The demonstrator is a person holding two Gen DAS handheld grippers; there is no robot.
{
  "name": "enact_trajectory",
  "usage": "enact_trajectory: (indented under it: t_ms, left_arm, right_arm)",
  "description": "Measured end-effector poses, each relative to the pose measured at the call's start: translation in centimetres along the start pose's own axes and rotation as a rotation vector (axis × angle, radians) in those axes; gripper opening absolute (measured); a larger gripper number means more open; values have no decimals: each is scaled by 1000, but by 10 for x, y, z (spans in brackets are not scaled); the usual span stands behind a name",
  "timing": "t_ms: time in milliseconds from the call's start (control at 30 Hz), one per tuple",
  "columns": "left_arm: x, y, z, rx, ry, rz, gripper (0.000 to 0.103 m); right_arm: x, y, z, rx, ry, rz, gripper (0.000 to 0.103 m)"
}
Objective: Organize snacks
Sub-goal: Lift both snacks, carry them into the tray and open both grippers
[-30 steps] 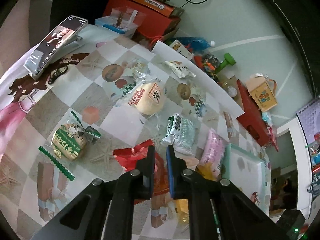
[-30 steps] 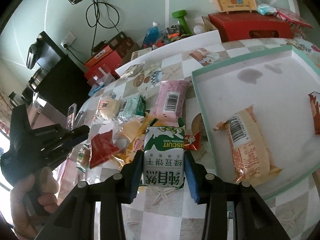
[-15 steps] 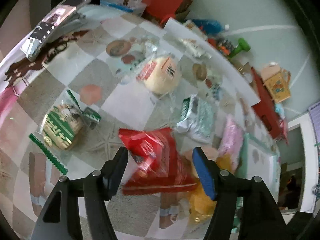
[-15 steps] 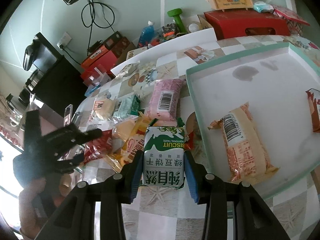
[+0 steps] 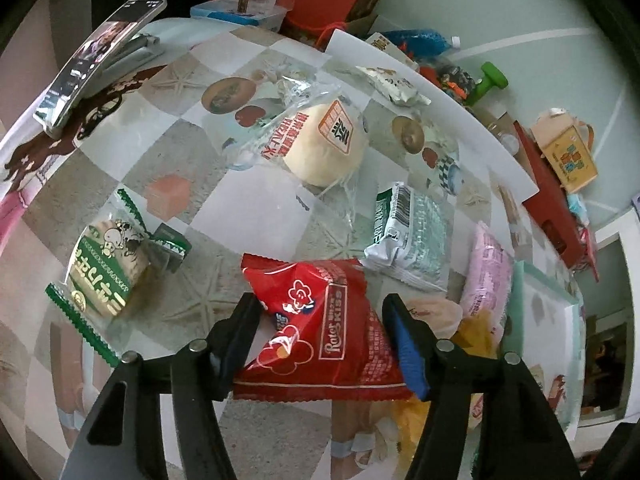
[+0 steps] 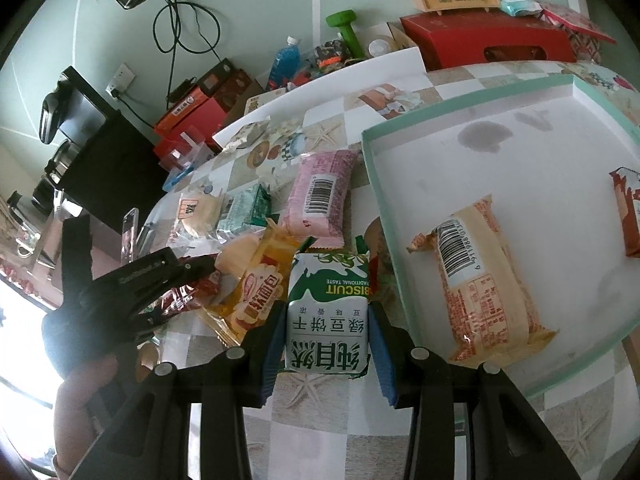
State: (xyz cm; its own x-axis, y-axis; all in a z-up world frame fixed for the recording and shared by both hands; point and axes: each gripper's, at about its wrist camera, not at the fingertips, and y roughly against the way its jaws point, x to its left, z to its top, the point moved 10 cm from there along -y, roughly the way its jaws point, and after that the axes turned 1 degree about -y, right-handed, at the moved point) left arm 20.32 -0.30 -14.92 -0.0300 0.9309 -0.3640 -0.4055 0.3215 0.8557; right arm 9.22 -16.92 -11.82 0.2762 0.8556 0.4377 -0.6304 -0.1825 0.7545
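Red snack packet (image 5: 320, 320) lies on the table between the spread-apart left gripper (image 5: 324, 320) fingers, ungrasped; right gripper (image 6: 326, 332) clamps the green biscuit pack (image 6: 328, 312) near the tray (image 6: 372, 168); closing and transfer appear next.

On the bench (image 6: 320, 412), the biscuit pack (image 6: 327, 316) sits between the right claw's (image 6: 327, 344) fingers, left of the tray (image 6: 370, 168); a barcoded packet (image 6: 480, 284) lies in the tray; the Kiss packet (image 5: 320, 328) lies between the left claw's (image 5: 320, 344) fingers
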Motion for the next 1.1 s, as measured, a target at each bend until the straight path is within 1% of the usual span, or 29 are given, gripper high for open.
enact_trajectory:
  t_ms: [133, 267, 467, 567, 667, 767, 867, 967, 1033, 1100]
  left_arm:
    - [1, 6, 2, -1, 32, -35, 60]
    - [-6, 22, 7, -35, 33, -71, 60]
    - [-24, 49, 14, -95, -1, -109, 60]
    - [-37, 65, 16, -126, -28, -142, 60]
    - [-59, 78, 15, -154, -72, -184, 60]
    - [-86, 85, 8, -166, -134, -221, 60]
    - [-119, 88, -2, -168, -206, -264, 60]
    - [-156, 89, -20, -160, -300, -302, 60]
    - [-187, 85, -36, -146, -380, -332, 60]
    - [-210, 81, -49, -135, -437, -353, 60]
  right_arm:
    - [0, 1, 1, -3, -1, 1, 43]
    - [0, 4, 3, -14, -2, 8, 43]
    - [2, 18, 11, -59, -1, 27, 43]
    - [2, 29, 20, -105, 8, 23, 43]
    - [-6, 41, 32, -151, 10, 3, 43]
    - [-29, 52, 45, -187, -27, -41, 43]
    - [-64, 65, 58, -226, -94, -98, 43]
    - [-109, 82, 71, -274, -171, -185, 43]
    - [-135, 91, 76, -294, -213, -229, 43]
    - [-157, 97, 78, -305, -252, -260, 43]
